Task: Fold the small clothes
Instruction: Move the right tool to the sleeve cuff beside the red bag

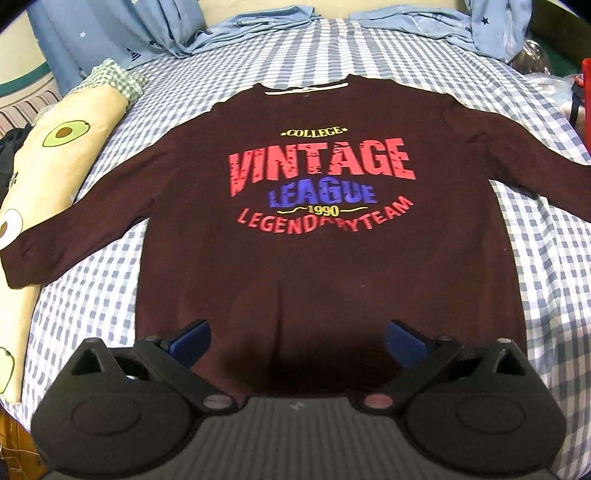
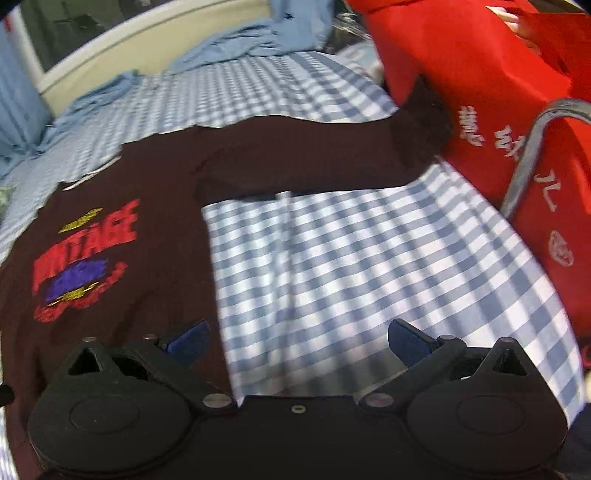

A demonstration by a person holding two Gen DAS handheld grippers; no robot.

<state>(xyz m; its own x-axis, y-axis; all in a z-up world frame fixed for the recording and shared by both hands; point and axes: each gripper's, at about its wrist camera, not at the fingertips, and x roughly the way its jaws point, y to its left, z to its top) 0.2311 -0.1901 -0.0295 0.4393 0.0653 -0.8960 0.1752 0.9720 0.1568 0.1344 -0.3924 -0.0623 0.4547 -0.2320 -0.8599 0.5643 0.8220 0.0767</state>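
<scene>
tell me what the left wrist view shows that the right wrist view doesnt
Only the left wrist view shows the avocado-print pillow, the shirt's other sleeve lying across it, and the full print, sharp enough to read.

Only the right wrist view shows the red bag with white characters, the metal bar in front of it, and the sleeve end reaching the bag.

Both show the maroon shirt spread flat on the checked sheet, light blue fabric bunched at the far edge, and an open, empty gripper: left gripper, right gripper.
</scene>
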